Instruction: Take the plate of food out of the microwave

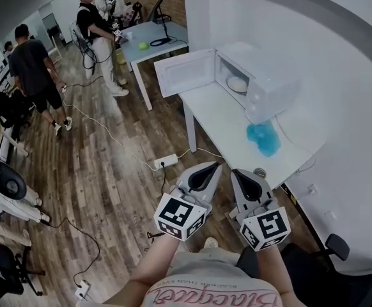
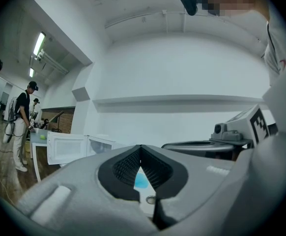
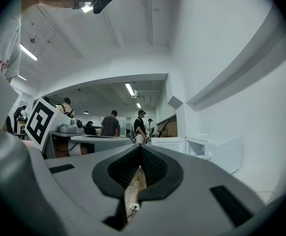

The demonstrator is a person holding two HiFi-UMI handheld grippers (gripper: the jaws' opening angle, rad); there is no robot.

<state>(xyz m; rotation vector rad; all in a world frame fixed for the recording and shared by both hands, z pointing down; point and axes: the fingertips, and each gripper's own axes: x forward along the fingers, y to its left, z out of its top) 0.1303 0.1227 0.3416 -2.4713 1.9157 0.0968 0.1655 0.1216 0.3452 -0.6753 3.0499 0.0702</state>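
A white microwave (image 1: 263, 85) stands on a white table (image 1: 221, 117) with its door (image 1: 185, 72) swung open to the left. Inside it lies a pale plate (image 1: 237, 84); I cannot make out the food on it. My left gripper (image 1: 214, 165) and right gripper (image 1: 236, 171) are side by side, short of the table's near end, both shut and empty, pointing towards it. In the left gripper view the shut left gripper (image 2: 141, 147) faces the microwave (image 2: 100, 144). The right gripper (image 3: 141, 146) has the microwave (image 3: 216, 152) to its right.
A crumpled blue thing (image 1: 263, 139) lies on the table in front of the microwave, and a small round object (image 1: 259, 171) sits at the near edge. A power strip (image 1: 166, 161) and cables lie on the wooden floor. Several people stand back left near another table (image 1: 149, 40). An office chair (image 1: 332, 249) is at lower right.
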